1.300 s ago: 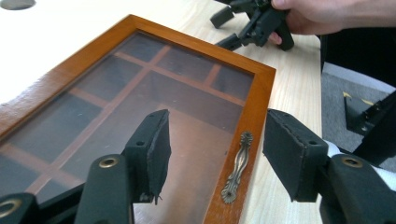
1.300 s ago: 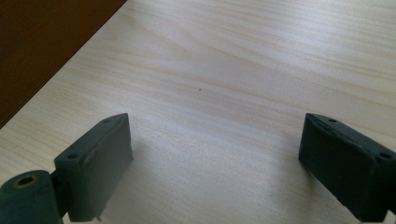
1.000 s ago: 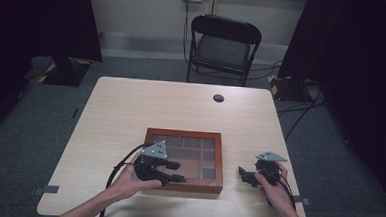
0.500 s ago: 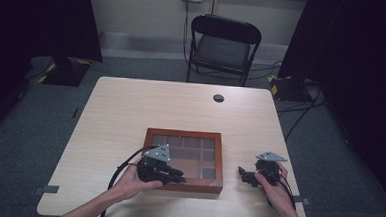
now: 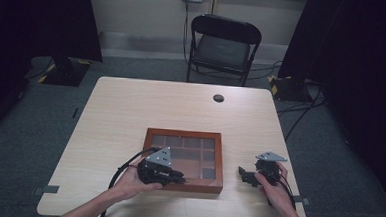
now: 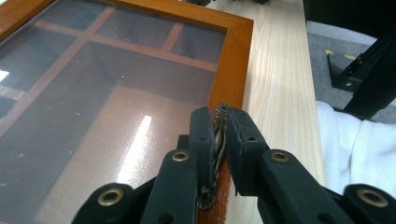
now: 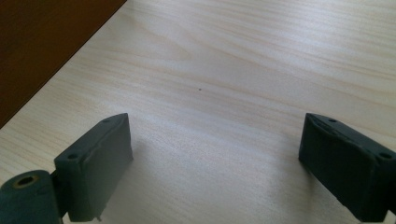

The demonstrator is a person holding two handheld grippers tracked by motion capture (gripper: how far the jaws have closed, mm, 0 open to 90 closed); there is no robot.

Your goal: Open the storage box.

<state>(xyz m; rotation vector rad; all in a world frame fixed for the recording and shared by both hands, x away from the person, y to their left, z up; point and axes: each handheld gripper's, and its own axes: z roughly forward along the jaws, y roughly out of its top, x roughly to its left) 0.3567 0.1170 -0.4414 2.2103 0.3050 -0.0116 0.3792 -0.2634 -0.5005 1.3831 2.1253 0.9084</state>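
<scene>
A flat wooden box (image 5: 184,134) with a glass lid and several compartments lies near the table's front edge. My left gripper (image 5: 176,177) sits at its front rim. In the left gripper view the jaws (image 6: 219,114) have just been closing and now pinch a small brass handle (image 6: 218,140) on the lid's wooden frame (image 6: 238,70). My right gripper (image 5: 241,172) rests on the table right of the box, apart from it. Its jaws (image 7: 215,144) stand wide open over bare wood, with the box's dark side (image 7: 42,42) at the upper left.
A black folding chair (image 5: 223,45) stands beyond the table's far edge. A round black grommet (image 5: 218,98) sits in the tabletop near the back. Bare light wood (image 5: 131,110) stretches behind and left of the box. A white sleeve (image 6: 355,144) lies off the table edge.
The left gripper's jaws have closed onto the brass handle at the box's front rim. The right gripper has stayed put.
</scene>
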